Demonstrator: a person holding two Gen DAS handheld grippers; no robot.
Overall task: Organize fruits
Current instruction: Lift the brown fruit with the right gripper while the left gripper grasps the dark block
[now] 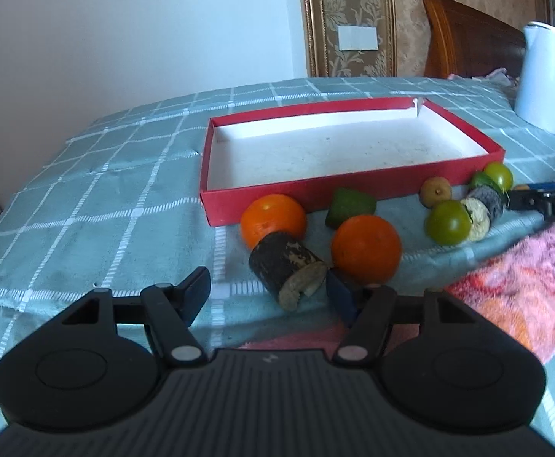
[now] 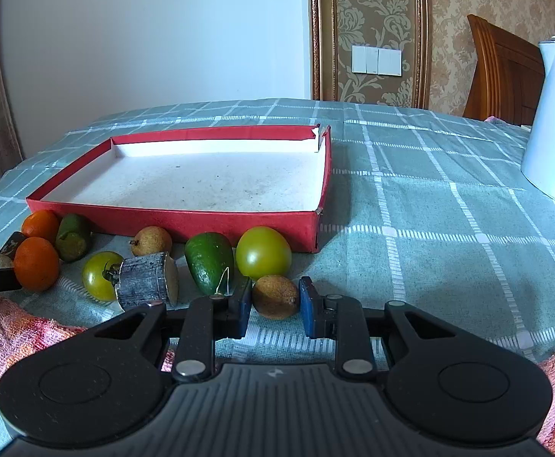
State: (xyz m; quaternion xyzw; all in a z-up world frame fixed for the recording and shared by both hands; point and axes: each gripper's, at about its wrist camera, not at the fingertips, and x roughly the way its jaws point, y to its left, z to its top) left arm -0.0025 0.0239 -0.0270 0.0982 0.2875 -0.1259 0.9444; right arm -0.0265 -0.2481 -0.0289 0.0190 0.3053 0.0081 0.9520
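An empty red box point(image 1: 315, 190) with a white inside lies on the checked cloth. In front of it are two oranges point(image 1: 273, 219) point(image 1: 367, 247), an avocado point(image 1: 350, 205), green tomatoes point(image 1: 448, 222) and a grey log piece point(image 1: 485, 205). My left gripper point(image 1: 269, 293) stands open around a dark bark-covered log piece point(image 1: 285, 270). Its right pad is close to the log and its left pad is well clear. My right gripper point(image 2: 275, 304) is shut on a small brown fruit point(image 2: 275, 297) resting on the cloth, beside a green tomato point(image 2: 264, 253) and an avocado point(image 2: 209, 262).
A white kettle point(image 1: 547, 76) stands at the far right of the table. A pink towel point(image 1: 525, 278) lies at the near edge, right of my left gripper. A wooden chair back point(image 2: 506, 72) rises behind the table. A pale brown fruit point(image 2: 152, 240) sits against the box front point(image 2: 171, 221).
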